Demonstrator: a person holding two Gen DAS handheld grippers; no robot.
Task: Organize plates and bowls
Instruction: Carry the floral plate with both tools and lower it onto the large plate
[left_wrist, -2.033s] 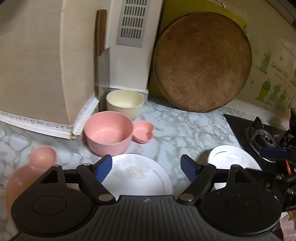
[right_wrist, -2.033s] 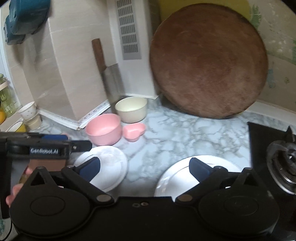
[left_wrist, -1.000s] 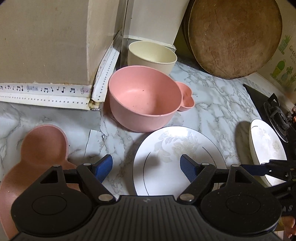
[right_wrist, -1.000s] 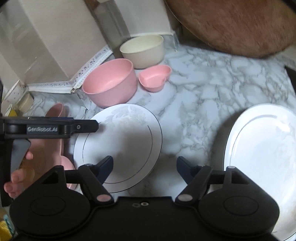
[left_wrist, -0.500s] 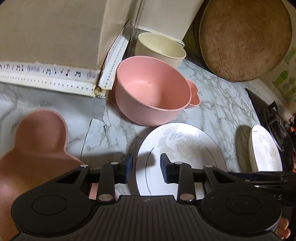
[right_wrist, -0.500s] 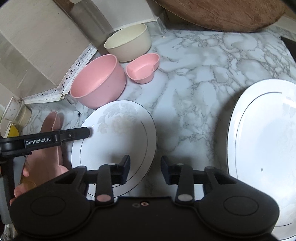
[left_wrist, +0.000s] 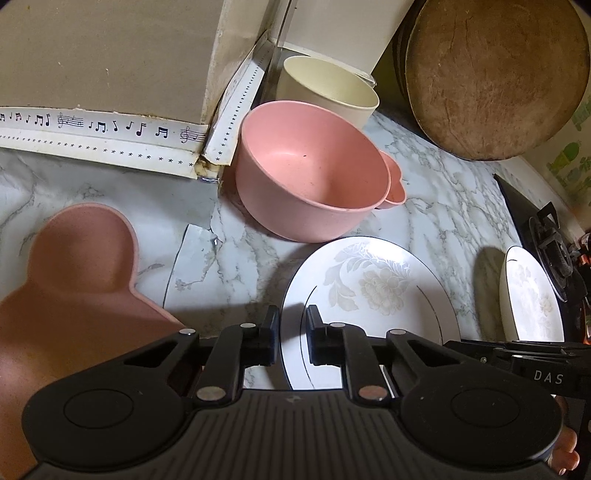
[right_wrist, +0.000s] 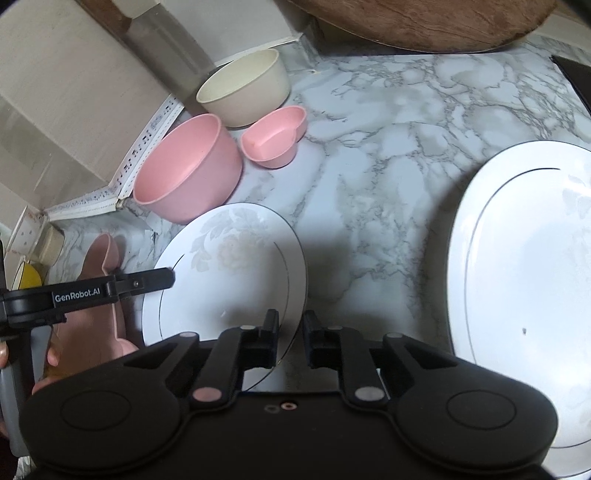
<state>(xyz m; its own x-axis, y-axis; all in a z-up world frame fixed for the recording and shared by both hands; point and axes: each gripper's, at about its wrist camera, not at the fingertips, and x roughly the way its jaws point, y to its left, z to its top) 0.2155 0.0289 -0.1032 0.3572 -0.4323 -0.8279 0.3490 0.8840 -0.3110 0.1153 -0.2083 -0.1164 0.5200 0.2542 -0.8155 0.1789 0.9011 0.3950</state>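
A white floral plate (left_wrist: 369, 291) (right_wrist: 229, 266) lies on the marble counter. My left gripper (left_wrist: 293, 334) has its fingers closed onto the plate's left rim. My right gripper (right_wrist: 290, 338) has its fingers closed onto the plate's right rim. A large pink bowl (left_wrist: 310, 173) (right_wrist: 188, 173) stands just behind the plate, with a cream bowl (left_wrist: 328, 90) (right_wrist: 245, 86) and a small pink heart-shaped dish (right_wrist: 275, 136) beyond it. A second, larger white plate (right_wrist: 524, 280) (left_wrist: 530, 299) lies to the right. A pink gourd-shaped dish (left_wrist: 70, 280) lies at the left.
A round wooden board (left_wrist: 495, 74) leans on the back wall. A tan wall corner with music-note trim (left_wrist: 99, 129) borders the left. A black gas stove (left_wrist: 550, 236) stands at the right. A cleaver (right_wrist: 162, 44) leans at the back.
Both grippers came down to the floral plate and their fingers went from wide open to nearly shut, one on each side of its rim.
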